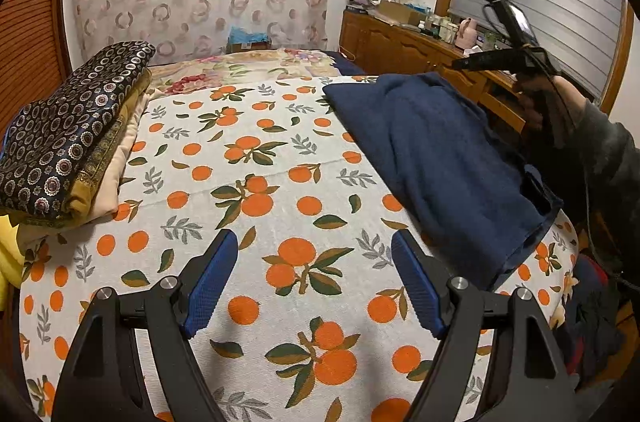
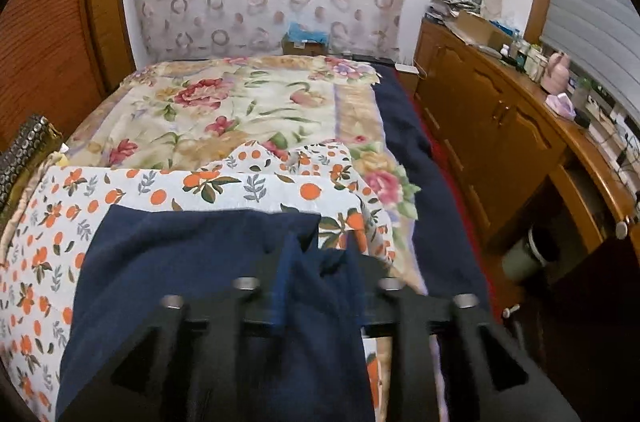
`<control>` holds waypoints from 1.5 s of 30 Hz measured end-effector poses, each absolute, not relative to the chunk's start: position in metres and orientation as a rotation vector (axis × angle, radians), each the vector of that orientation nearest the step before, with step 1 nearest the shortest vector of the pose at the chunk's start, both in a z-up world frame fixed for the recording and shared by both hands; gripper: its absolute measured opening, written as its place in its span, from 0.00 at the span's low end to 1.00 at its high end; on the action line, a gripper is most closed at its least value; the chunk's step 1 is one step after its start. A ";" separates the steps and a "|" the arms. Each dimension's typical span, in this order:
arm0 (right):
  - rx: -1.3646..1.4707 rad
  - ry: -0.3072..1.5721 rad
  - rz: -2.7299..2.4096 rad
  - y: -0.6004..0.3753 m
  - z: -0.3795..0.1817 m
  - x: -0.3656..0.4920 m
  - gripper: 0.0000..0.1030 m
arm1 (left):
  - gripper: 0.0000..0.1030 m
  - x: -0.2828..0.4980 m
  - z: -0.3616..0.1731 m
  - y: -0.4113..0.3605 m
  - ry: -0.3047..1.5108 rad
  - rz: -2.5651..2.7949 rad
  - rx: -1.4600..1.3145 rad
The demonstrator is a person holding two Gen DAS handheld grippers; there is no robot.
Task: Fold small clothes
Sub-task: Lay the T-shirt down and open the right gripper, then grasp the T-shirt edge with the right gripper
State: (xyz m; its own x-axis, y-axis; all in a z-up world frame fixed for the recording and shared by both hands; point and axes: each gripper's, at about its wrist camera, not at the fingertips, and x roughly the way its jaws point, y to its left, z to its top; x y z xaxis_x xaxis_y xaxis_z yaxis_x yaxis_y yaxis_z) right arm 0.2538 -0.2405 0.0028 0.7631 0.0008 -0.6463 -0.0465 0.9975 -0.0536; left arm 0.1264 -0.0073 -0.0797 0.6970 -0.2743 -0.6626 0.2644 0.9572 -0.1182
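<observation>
A navy blue garment [image 1: 440, 150] lies folded on the orange-print sheet [image 1: 256, 174], towards the bed's right edge. My left gripper [image 1: 314, 242] hovers open over the bare sheet to the left of the garment, with nothing between its blue pads [image 1: 212, 278]. A hand holds my right gripper [image 1: 500, 56] up above the garment's far right side. In the right wrist view that gripper [image 2: 318, 250] is blurred. Its jaws stand apart, with the navy garment [image 2: 180, 262] showing below and between them but not pinched.
A stack of folded fabrics [image 1: 68, 126], the top one dark and patterned, sits at the bed's left edge. A floral bedspread [image 2: 224, 106] covers the far half of the bed. A cluttered wooden dresser [image 2: 500, 126] runs along the right, past a narrow gap.
</observation>
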 end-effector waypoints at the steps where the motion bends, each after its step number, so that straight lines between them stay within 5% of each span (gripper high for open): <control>1: -0.064 0.690 0.031 -0.240 0.006 0.245 0.42 | 0.78 0.126 -0.080 -0.008 0.740 -0.302 -0.014; 10: -0.066 0.682 0.174 -0.245 -0.008 0.143 0.43 | 0.77 0.124 -0.072 -0.024 0.696 -0.309 -0.017; 18: -0.063 0.662 0.232 -0.233 -0.033 0.078 0.59 | 0.78 0.125 -0.067 -0.043 0.683 -0.339 -0.029; 32: -0.051 0.679 0.222 -0.227 -0.060 0.044 0.60 | 0.77 0.119 -0.074 -0.074 0.725 -0.392 0.049; 33: -0.050 0.682 0.222 -0.229 -0.061 0.044 0.54 | 0.77 0.118 -0.072 -0.075 0.723 -0.396 0.057; 36: -0.035 0.668 0.231 -0.234 -0.059 0.044 0.11 | 0.77 0.116 -0.066 -0.080 0.714 -0.416 0.069; 45: 0.177 0.516 0.178 -0.291 -0.037 0.009 0.04 | 0.77 0.132 -0.060 -0.102 0.734 -0.465 0.103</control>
State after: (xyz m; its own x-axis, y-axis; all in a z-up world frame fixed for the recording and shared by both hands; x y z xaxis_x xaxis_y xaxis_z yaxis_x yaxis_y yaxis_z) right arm 0.0091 -0.2909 -0.0372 0.8549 0.2132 -0.4730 -0.1244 0.9693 0.2120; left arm 0.1317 -0.1022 -0.0598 0.6459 -0.3723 -0.6665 0.4435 0.8936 -0.0694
